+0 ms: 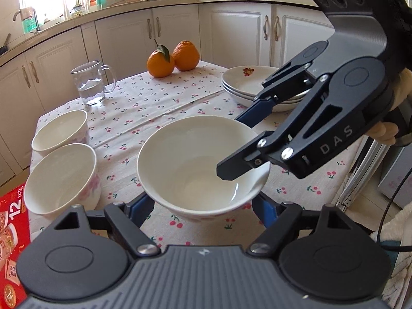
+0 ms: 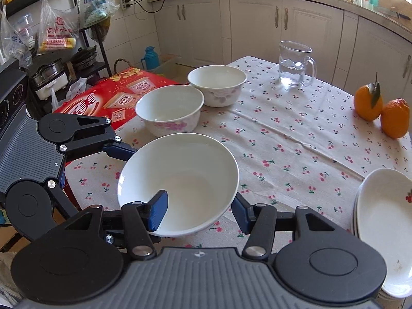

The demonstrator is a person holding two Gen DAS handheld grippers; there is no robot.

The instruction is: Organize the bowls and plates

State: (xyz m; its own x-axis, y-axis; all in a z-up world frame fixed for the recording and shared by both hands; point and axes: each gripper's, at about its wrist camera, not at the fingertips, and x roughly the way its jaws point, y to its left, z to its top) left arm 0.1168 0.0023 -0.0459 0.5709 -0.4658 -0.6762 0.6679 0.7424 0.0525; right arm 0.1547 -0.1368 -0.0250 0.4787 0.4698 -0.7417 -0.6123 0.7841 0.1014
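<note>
Wide bowl (image 1: pixel 203 164) is held above the bench (image 1: pixel 180 95) by both tools: right tool (image 2: pixel 198 212) clamped across its rim, left tool (image 1: pixel 203 209) cradling its sides. Carry step, by the look. Next: bowl to be set beside the two small bowls (image 2: pixel 170 110), w/ rims kept clear.

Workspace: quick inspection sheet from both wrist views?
Surface: table under cherry-print cloth.
Job's things: large white bowl held off the cloth; two floral white bowls; stack of white plates.
Clutter: glass mug with water, two oranges, red box.
Grippers: left hand-held gripper straddles bowl; right hand-held gripper shut on its rim.
Cables: black cable.
Surroundings: white kitchen cabinets.
</note>
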